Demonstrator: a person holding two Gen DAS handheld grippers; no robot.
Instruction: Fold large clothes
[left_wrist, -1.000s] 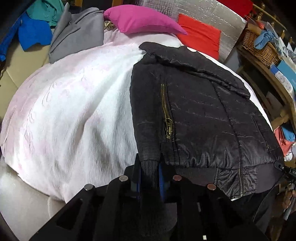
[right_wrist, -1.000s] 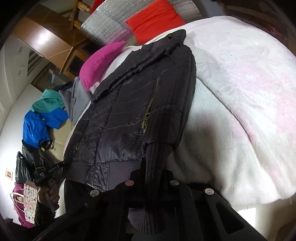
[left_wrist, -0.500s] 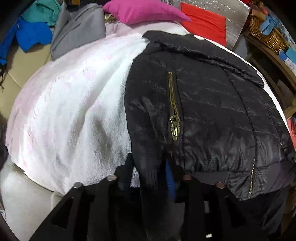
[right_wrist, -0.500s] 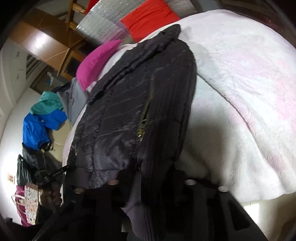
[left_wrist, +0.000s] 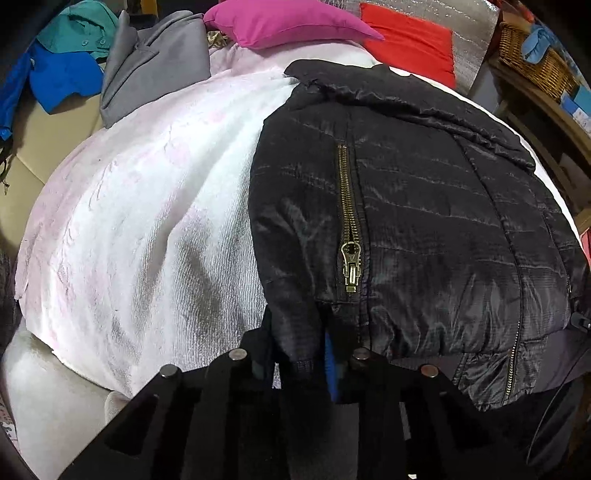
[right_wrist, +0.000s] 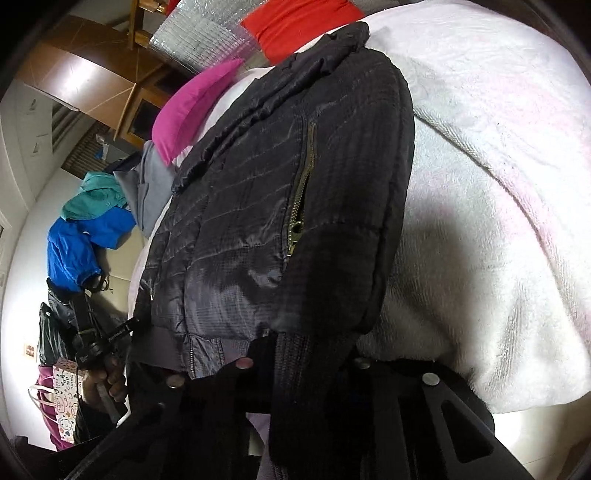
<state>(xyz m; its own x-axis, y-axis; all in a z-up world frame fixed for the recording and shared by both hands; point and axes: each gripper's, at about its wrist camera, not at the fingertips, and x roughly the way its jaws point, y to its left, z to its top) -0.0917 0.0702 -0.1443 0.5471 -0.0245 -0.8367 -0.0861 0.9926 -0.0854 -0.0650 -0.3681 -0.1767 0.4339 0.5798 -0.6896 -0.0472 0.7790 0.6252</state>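
A black quilted jacket (left_wrist: 424, 214) with brass zippers lies on a white and pink blanket (left_wrist: 147, 221) over a bed. It also shows in the right wrist view (right_wrist: 258, 206). My left gripper (left_wrist: 299, 354) is shut on the jacket's left sleeve near its knit cuff. My right gripper (right_wrist: 306, 354) is shut on the right sleeve's ribbed cuff (right_wrist: 306, 387), which hangs down between the fingers. Both sleeves are folded over the jacket's front, and its hem bunches at the bed's near edge.
A magenta pillow (left_wrist: 288, 22), a red cushion (left_wrist: 410, 48) and a grey garment (left_wrist: 155, 74) lie at the head of the bed. Blue and teal clothes (left_wrist: 62, 62) are piled at the far left. A wicker basket (left_wrist: 535, 62) stands on shelves at the right.
Both grippers have pushed forward over the jacket with the sleeves held, so the sleeves and lower jacket bunch up and fill more of each view.
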